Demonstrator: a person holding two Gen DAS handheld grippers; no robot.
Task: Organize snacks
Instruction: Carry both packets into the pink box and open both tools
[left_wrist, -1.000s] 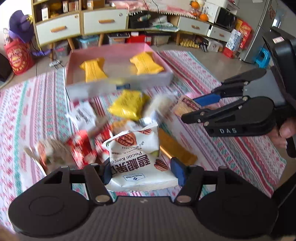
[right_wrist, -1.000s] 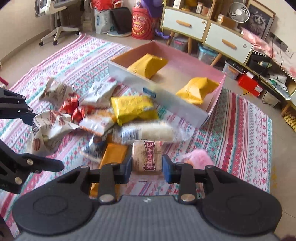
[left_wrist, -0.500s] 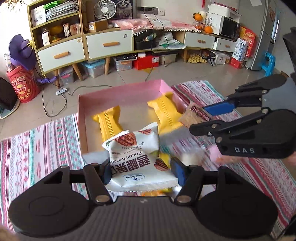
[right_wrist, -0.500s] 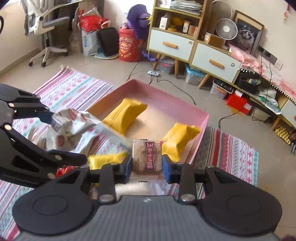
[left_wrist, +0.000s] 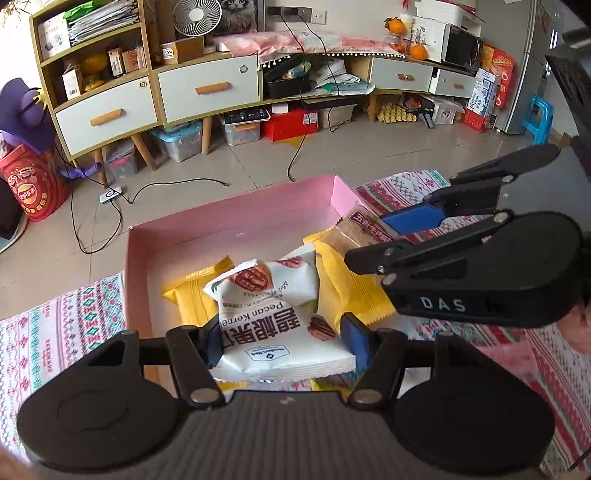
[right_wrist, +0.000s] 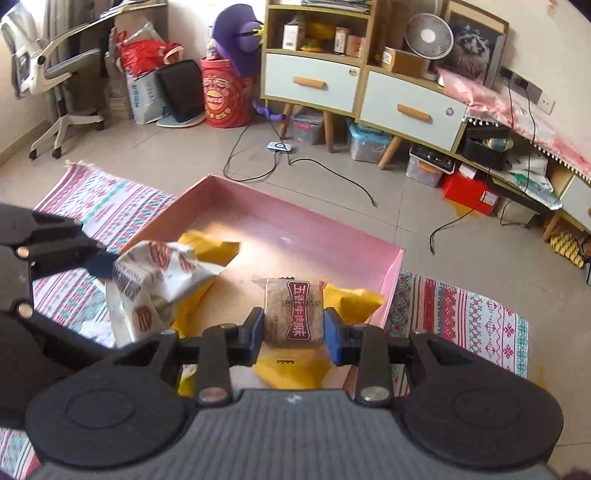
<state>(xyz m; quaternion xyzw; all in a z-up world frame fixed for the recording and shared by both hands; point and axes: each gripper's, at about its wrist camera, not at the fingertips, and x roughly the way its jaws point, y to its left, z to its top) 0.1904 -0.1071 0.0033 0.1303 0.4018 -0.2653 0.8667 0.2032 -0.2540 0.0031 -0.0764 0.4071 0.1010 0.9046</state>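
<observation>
Pink box (left_wrist: 236, 236) on the striped mat (left_wrist: 55, 325) holds two yellow packets (left_wrist: 192, 295). Left tool (left_wrist: 280, 341) clamps a white pecan bag (left_wrist: 273, 314), partly open, over the box. Right tool (right_wrist: 293, 334) is narrow, pinching a small biscuit pack (right_wrist: 293, 314) above the box's right end. Both tools are side by side; cables (right_wrist: 332, 173) lie on the floor beyond.

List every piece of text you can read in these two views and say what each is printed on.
"Pecan Kernel", upside down: white snack bag held in the left gripper.
"DAS": body of the right gripper, seen from the left wrist.
"5009": cardboard box on the shelf.
Chinese characters on the small cake packet and red bucket: not transcribed; other labels too small.
</observation>
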